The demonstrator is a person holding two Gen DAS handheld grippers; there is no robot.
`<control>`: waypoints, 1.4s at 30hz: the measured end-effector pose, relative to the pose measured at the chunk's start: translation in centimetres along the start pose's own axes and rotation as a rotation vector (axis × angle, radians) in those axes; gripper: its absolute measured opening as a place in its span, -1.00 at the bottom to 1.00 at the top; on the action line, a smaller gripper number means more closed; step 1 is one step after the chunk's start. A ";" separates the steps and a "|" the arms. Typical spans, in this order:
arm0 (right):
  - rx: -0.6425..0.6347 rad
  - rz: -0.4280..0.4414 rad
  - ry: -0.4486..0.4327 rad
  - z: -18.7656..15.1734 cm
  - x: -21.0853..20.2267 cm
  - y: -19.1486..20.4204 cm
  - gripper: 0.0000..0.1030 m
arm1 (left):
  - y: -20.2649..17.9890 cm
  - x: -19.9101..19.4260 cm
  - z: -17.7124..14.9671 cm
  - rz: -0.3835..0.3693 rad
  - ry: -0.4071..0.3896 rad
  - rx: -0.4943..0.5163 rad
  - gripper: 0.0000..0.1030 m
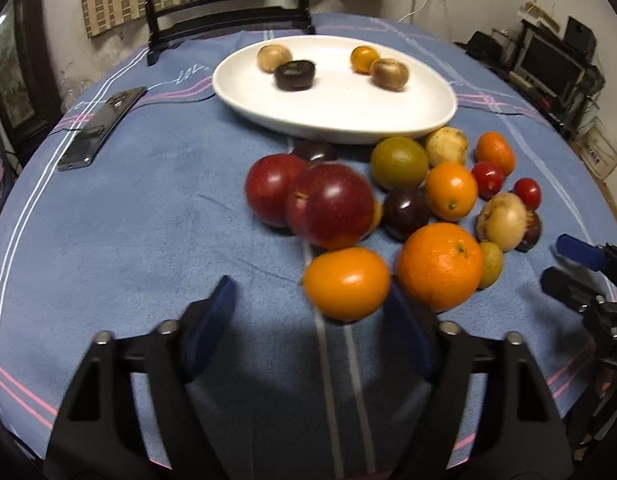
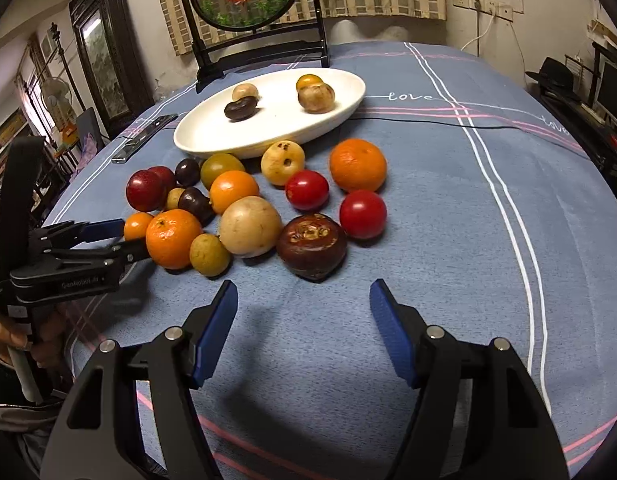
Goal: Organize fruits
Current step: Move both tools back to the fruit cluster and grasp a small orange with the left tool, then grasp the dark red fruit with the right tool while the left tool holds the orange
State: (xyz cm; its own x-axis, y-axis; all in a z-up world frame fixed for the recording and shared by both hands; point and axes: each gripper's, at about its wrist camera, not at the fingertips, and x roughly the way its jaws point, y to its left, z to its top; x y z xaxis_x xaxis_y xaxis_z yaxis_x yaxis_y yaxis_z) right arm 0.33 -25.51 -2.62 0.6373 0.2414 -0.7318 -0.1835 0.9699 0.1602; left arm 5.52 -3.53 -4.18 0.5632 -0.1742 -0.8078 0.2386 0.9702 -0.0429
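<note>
Your left gripper (image 1: 308, 312) brackets the small smooth orange kumquat (image 1: 347, 282), jaws apart, for transfer to the white oval ceramic plate (image 1: 388, 120), while your right gripper (image 2: 304, 320) hovers parted and empty.

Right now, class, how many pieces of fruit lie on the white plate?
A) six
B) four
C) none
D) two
B: the white plate holds four pieces, two tan round fruits, one dark brown one and one small orange-yellow one, while the rest of the fruit lies on the blue tablecloth.
</note>
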 end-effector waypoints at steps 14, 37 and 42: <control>-0.078 -0.122 0.088 2.1 3.0 1.2 0.32 | -1.1 -0.1 -0.4 -0.005 -0.025 0.057 -0.20; -0.018 -0.033 0.000 1.4 -0.7 0.2 -0.16 | -0.6 -1.5 -0.8 -0.027 -0.030 0.058 -0.22; -0.023 -0.015 -0.047 1.7 -2.5 0.3 -0.16 | -0.3 -4.5 -0.5 -0.061 -0.086 0.053 -0.22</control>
State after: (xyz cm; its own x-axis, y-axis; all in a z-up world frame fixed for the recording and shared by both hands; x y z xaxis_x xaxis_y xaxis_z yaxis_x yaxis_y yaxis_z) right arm -0.03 -25.78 0.40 0.6746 0.2282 -0.7020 -0.1902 0.9726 0.1334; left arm 2.55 -2.99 -0.84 0.6111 -0.2490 -0.7513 0.3149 0.9474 -0.0578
